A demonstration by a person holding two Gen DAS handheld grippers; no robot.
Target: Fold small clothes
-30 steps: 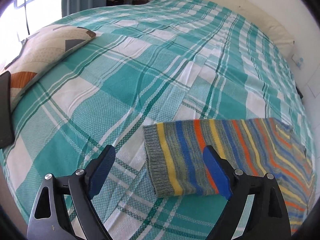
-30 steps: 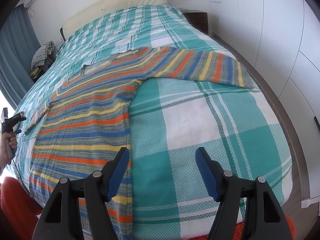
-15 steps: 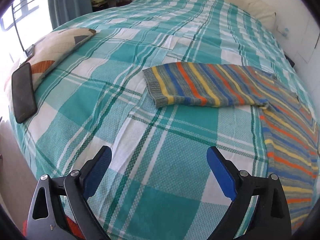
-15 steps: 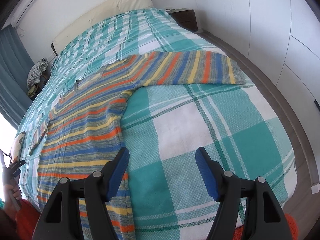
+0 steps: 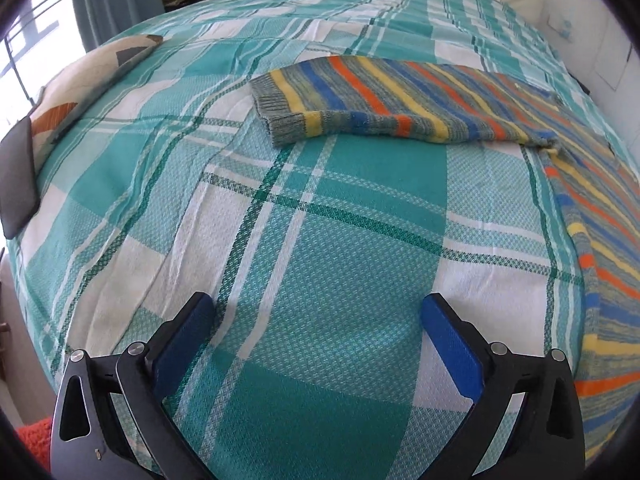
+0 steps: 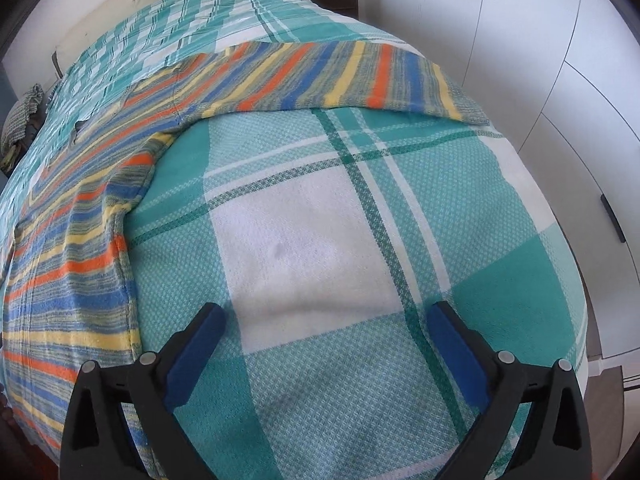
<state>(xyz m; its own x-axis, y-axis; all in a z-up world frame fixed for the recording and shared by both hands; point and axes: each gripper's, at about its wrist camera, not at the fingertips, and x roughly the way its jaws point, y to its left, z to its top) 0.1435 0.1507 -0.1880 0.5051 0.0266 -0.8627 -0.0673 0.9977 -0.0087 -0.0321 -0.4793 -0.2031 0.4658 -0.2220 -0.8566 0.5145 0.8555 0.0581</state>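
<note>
Only striped sweater [image 5: 400, 96] on plaid bedspread [image 5: 320, 240].

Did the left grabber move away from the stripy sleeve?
Yes. The left gripper has pulled back: earlier the striped sweater sleeve lay between its fingers, now only the plaid bedspread does.

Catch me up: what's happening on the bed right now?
A striped knit sweater lies flat on the teal plaid bedspread, sleeves spread to both sides. A person holds a gripper in each hand. The left gripper and right gripper both hover over bare bedspread below the sleeves, jaws opening with nothing between them. Neither touches the sweater, and no fold has been made yet.
</note>
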